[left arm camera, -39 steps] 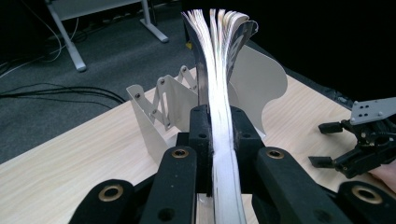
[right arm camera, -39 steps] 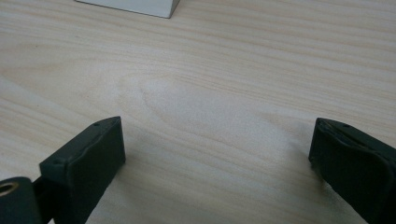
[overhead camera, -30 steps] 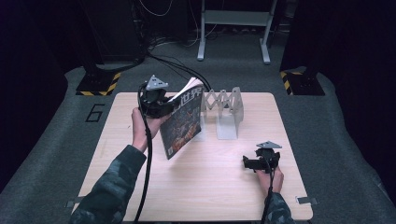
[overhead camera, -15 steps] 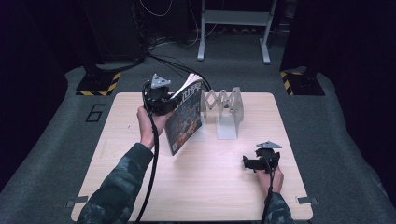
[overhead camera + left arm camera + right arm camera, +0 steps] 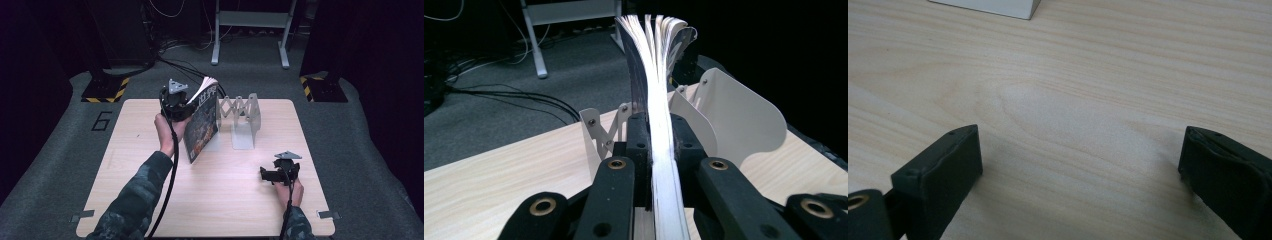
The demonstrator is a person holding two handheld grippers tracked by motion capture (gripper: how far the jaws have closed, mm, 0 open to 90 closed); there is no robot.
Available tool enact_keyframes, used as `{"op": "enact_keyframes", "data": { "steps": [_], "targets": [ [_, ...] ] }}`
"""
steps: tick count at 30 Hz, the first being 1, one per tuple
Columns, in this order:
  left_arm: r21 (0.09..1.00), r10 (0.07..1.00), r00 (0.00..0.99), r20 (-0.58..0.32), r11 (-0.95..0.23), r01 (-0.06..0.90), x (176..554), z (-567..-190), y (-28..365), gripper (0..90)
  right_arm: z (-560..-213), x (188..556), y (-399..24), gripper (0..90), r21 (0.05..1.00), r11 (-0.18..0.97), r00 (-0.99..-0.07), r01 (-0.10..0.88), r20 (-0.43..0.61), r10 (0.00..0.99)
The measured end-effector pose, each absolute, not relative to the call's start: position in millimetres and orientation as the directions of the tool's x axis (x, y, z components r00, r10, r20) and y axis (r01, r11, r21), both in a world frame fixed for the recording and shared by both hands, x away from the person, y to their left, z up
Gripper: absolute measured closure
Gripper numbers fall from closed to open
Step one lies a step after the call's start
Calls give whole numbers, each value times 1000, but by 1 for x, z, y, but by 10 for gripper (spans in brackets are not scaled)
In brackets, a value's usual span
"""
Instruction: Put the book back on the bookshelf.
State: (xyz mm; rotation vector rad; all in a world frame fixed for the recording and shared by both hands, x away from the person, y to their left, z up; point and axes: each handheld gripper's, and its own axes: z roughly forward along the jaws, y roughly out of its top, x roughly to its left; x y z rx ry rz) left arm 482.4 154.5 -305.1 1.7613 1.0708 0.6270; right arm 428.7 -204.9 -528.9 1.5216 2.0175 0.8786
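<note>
Left gripper (image 5: 659, 145) jaws clamped on the magazine (image 5: 202, 125), held upright, centre-left of the high view, just left of the white accordion rack (image 5: 242, 120). Risk: the grip is on one edge and the pages fan loose at the top, so they could snag a rack divider or the magazine could sag. Right gripper (image 5: 280, 172) jaws apart, empty, resting lower right on the table (image 5: 150, 200). Versus a second ago, the magazine sits closer to the rack, right gripper unmoved

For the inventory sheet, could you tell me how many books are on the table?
1: the book stands clamped in the left gripper beside the white expanding rack; none appears hidden.
</note>
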Motion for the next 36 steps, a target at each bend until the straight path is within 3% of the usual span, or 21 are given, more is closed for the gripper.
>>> {"op": "enact_keyframes", "data": {
  "steps": [27, 36],
  "targets": [
    [920, 918, 376, -128, -32, 391, 507, -329, 145, 824, -529, 429, -205, 39, 729, 181, -280, 660, 15, 960],
    [912, 921, 368, -126, -38, 408, 510, -331, 150, 793, -529, 429, -205, 40, 732, 184, -279, 656, 9, 960]
  ]
}}
